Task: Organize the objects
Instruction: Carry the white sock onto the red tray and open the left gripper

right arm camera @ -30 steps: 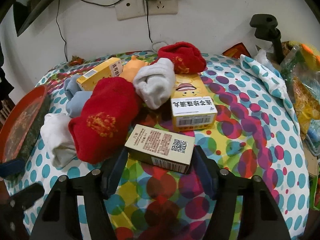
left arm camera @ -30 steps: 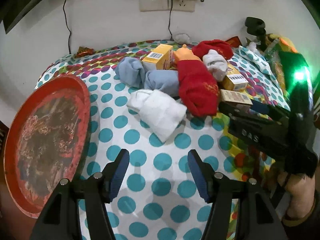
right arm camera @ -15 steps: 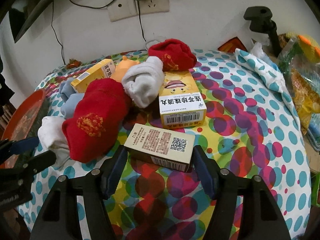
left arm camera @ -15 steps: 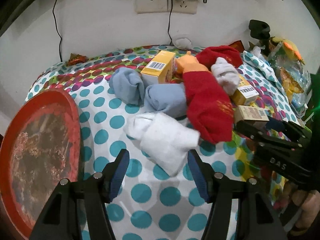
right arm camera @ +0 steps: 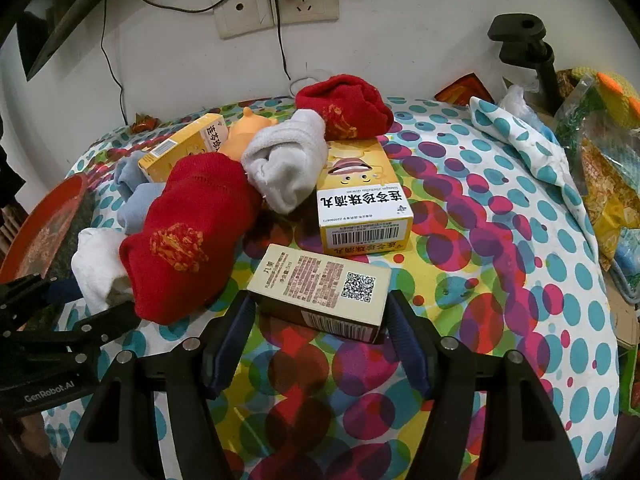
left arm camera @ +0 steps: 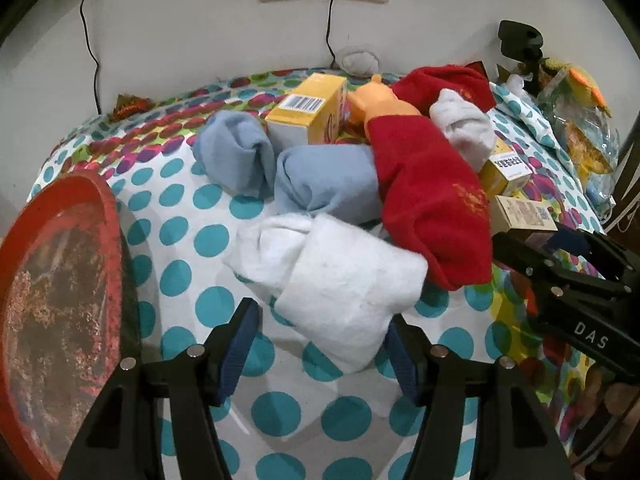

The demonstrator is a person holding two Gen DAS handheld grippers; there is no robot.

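The white sock (left arm camera: 336, 280) is straddled by the open left gripper (left arm camera: 320, 344), the tan box (right arm camera: 320, 292) by the open right gripper (right arm camera: 320, 336), red tray (left arm camera: 60, 280) at 9 o'clock.

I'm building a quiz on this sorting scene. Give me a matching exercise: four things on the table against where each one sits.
Things:
1. white sock
2. beige box with QR code
3. red tray
4. grey sock

Places:
A. at the table's left edge
B. between the left tool's fingers
C. on the pile, leaning on the yellow box
D. between the right tool's fingers

Pairs: 1-B, 2-D, 3-A, 4-C
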